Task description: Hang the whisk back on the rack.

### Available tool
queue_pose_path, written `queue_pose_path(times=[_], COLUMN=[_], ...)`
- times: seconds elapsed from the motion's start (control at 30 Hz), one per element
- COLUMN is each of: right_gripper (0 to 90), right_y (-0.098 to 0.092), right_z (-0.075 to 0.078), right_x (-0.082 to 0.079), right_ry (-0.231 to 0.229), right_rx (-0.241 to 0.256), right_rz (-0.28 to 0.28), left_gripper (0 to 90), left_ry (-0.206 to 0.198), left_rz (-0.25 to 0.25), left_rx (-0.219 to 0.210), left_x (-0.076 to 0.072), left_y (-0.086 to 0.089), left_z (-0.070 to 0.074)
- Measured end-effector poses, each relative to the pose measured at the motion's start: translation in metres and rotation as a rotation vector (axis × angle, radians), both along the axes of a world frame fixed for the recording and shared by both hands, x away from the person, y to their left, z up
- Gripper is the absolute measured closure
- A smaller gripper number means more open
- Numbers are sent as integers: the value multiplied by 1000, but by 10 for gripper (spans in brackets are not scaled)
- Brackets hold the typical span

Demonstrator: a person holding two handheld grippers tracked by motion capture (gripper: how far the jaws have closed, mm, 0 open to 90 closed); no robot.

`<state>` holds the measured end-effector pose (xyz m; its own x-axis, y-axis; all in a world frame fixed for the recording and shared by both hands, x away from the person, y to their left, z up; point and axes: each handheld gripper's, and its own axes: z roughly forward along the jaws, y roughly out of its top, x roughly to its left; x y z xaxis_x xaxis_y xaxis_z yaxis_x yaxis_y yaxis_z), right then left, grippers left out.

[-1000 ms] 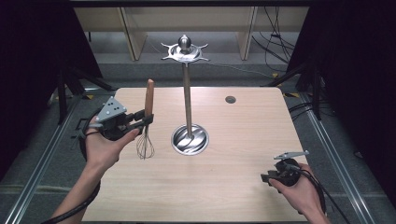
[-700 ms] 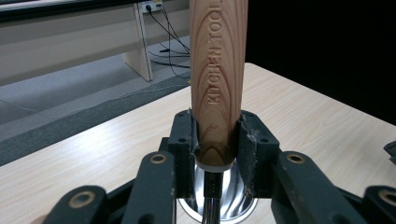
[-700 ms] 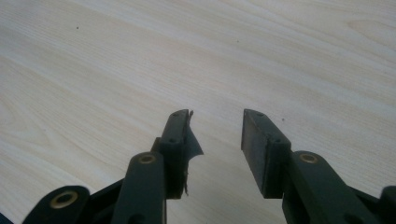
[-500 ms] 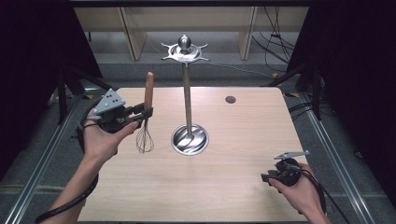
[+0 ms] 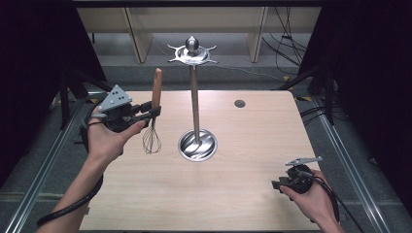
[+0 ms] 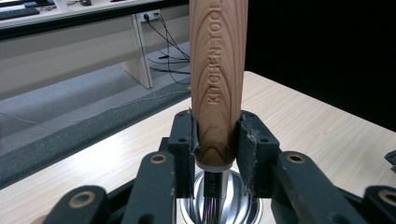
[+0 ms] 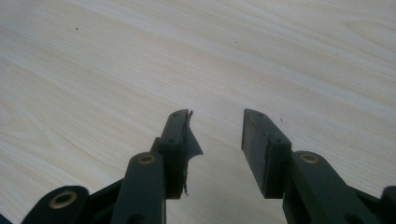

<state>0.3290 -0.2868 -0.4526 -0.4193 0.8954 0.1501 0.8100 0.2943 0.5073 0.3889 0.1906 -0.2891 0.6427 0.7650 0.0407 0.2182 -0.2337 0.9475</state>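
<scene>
Left gripper point(image 5: 154, 111) clamps upright whisk point(image 5: 154, 112); right gripper point(image 7: 216, 128) gapes.

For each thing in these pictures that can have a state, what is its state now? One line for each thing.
Whisk: upright, wooden handle up, wires down, held above the table.
Left claw: shut on the whisk handle.
Right claw: open, holding nothing, low over the table.
Metal stand: upright on its round base, nothing hanging from its hooks.
Table: bare wood around the stand.

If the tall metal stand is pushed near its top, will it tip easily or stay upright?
The stand would probably tip fairly easily: its pole is tall and thin, with a wide star-shaped top. Its round base is broad and looks like solid metal, so it may resist a light push. Polished, it could slide.
</scene>
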Motion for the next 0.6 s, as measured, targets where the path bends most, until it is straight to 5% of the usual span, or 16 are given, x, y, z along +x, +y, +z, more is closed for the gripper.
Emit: queue_pose_path(times=[0.4,0.57,0.6], right_gripper=[621,620,619], right_y=[0,0,0], right_z=[0,0,0], right_x=[0,0,0], right_ry=[0,0,1], right_rx=[3,3,3], right_rz=[-2,-3,-4], left_gripper=[686,686,686], left_ry=[18,-7,15], left_rz=[7,-7,-3], left_rx=[-10,-9,-18], left_x=[1,4,3], left_y=[-3,-3,-3], left_z=[6,10,10])
